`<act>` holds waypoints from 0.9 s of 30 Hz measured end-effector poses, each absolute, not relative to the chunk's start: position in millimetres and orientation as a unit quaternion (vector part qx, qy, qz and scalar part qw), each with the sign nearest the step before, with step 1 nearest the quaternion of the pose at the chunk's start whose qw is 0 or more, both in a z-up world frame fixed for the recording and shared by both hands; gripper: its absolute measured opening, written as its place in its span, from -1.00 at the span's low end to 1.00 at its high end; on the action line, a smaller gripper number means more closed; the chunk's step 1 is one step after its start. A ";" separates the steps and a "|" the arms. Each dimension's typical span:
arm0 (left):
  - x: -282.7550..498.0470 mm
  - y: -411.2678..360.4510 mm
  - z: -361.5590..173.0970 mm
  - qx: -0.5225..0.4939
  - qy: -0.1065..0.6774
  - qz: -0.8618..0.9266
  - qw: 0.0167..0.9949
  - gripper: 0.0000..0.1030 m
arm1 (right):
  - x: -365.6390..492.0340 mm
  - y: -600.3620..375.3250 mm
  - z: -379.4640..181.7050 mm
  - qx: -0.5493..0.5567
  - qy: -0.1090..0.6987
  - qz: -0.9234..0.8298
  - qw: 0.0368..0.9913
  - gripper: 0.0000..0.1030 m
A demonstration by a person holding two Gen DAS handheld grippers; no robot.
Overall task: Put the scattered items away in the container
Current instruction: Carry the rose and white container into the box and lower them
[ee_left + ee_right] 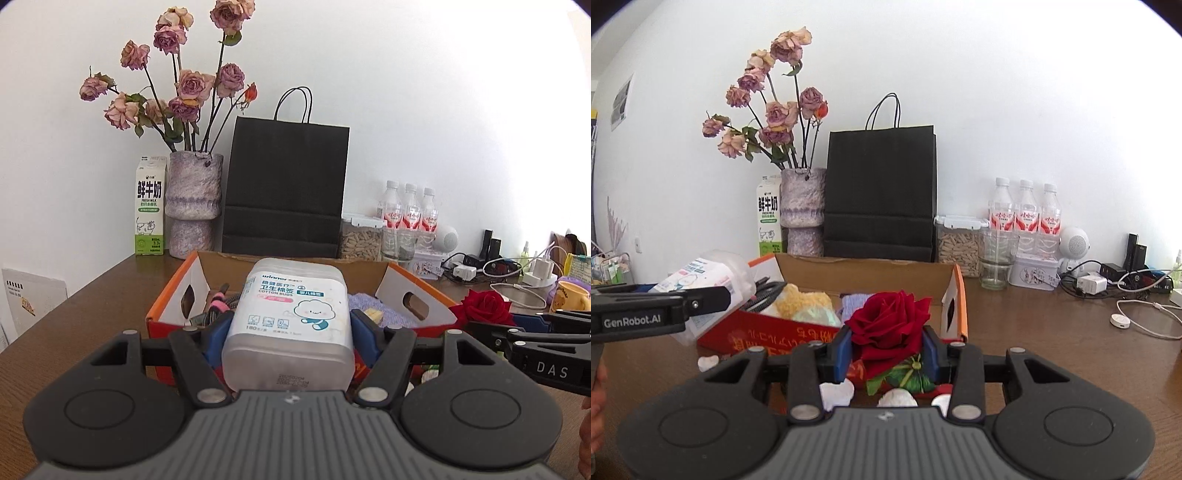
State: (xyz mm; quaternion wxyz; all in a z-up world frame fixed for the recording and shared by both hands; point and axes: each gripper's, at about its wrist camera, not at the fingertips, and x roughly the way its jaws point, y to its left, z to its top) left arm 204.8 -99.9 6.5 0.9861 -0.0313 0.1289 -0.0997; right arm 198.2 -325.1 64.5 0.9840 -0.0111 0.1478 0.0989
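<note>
My left gripper is shut on a translucent cotton buds box with a white label, held just before the near wall of the open cardboard box. That cotton buds box also shows at the left of the right wrist view. My right gripper is shut on a red rose in front of the cardboard box. The rose appears at the right of the left wrist view too. Inside the cardboard box lie a yellow plush item, a bluish cloth and a dark cable.
Against the wall stand a black paper bag, a vase of dried roses, a milk carton, three water bottles, a seed jar and a glass. Chargers and cables lie right. White pebbles lie under my right gripper.
</note>
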 end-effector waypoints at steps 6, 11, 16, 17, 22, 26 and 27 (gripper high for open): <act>229.4 -102.8 29.8 -0.042 0.106 -0.098 0.989 0.31 | 232.7 -318.0 89.1 0.002 0.125 0.105 0.987 -0.27; 262.8 -106.2 36.8 -0.055 0.092 -0.089 0.990 0.31 | 275.3 -314.4 94.7 0.035 0.121 0.100 0.987 -0.27; 305.9 -105.6 26.9 -0.074 0.107 -0.063 0.990 0.31 | 312.6 -307.6 71.1 0.043 0.137 0.091 0.985 -0.27; 313.5 -103.6 23.6 -0.076 0.113 -0.063 0.989 0.31 | 316.8 -307.6 66.5 0.040 0.142 0.090 0.985 -0.27; 327.6 -96.3 8.9 -0.070 0.137 -0.056 0.987 0.31 | 322.5 -310.9 56.0 0.050 0.159 0.092 0.982 -0.27; 326.8 -97.2 2.1 -0.059 0.146 -0.051 0.986 0.31 | 315.4 -306.3 56.5 0.038 0.157 0.098 0.982 -0.27; 326.0 -98.0 2.1 -0.057 0.145 -0.052 0.986 0.31 | 314.4 -305.0 56.3 0.035 0.157 0.098 0.982 -0.27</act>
